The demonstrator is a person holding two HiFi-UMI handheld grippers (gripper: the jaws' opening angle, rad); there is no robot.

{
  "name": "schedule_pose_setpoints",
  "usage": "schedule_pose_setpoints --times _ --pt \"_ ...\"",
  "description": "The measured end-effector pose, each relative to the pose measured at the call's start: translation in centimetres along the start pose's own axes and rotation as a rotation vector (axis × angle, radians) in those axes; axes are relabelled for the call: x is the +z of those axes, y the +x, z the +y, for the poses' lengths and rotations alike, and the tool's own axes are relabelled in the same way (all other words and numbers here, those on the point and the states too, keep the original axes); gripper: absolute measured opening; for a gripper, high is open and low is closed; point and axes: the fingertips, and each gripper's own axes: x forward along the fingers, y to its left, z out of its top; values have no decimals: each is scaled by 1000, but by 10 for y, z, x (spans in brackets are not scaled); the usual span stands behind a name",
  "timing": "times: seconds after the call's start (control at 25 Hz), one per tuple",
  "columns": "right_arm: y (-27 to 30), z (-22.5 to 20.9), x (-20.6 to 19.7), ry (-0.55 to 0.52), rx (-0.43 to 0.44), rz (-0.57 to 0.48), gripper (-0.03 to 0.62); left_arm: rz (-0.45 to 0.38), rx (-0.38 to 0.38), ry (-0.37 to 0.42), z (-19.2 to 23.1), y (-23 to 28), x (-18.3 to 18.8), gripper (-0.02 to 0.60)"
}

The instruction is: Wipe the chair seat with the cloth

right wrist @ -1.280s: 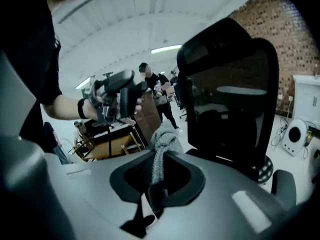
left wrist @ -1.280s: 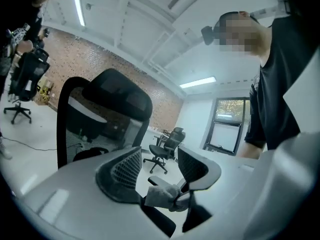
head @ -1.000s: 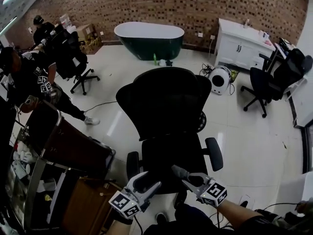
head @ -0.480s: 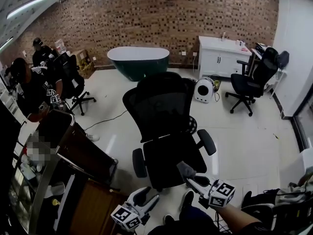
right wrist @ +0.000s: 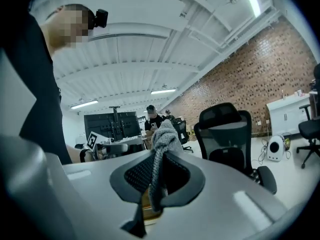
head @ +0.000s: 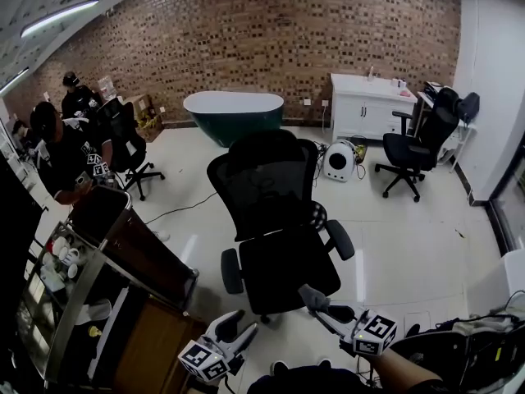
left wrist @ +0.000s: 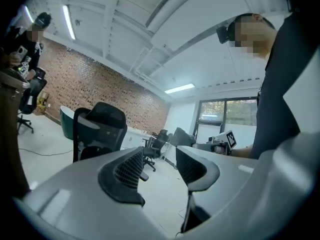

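The black mesh office chair (head: 271, 212) stands mid-floor, its seat (head: 283, 269) facing me. My right gripper (head: 318, 305) hovers just off the seat's front edge, shut on a bunched grey cloth (head: 310, 295). In the right gripper view the cloth (right wrist: 162, 139) is pinched between the jaws of the right gripper (right wrist: 157, 176) and sticks up past them; the chair (right wrist: 227, 134) is ahead to the right. My left gripper (head: 238, 325) is low, left of the seat front. In the left gripper view the left gripper (left wrist: 160, 164) has its jaws closing with a gap and nothing between them.
A dark trolley with shelves (head: 123, 261) stands close on the left. People (head: 61, 150) sit by other chairs at far left. A green bathtub (head: 234, 109), a white cabinet (head: 369, 97), a round white appliance (head: 338, 161) and another office chair (head: 414, 150) are behind.
Both grippers have drawn back from the seat toward me, and the view has lifted to take in more of the room. The left jaws stand narrower than before.
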Motion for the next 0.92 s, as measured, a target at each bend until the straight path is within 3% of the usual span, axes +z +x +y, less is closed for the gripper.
schedule_pose_setpoints --times 0.12,0.24,0.4,0.56,0.92 --pt "-14 1 7 -30 9 1 31 -4 19 14 -15 8 2 200" --pt "-24 3 12 -33 31 -16 31 -12 37 33 -24 14 3 129" --pt "-37 2 14 -67 47 3 31 -27 5 21 -45 21 12 210" --pt "-43 4 22 -81 80 -19 31 -38 20 41 -52 22 18 275" --pt "-61 4 28 -123 82 -7 31 -57 1 38 -72 25 8 287"
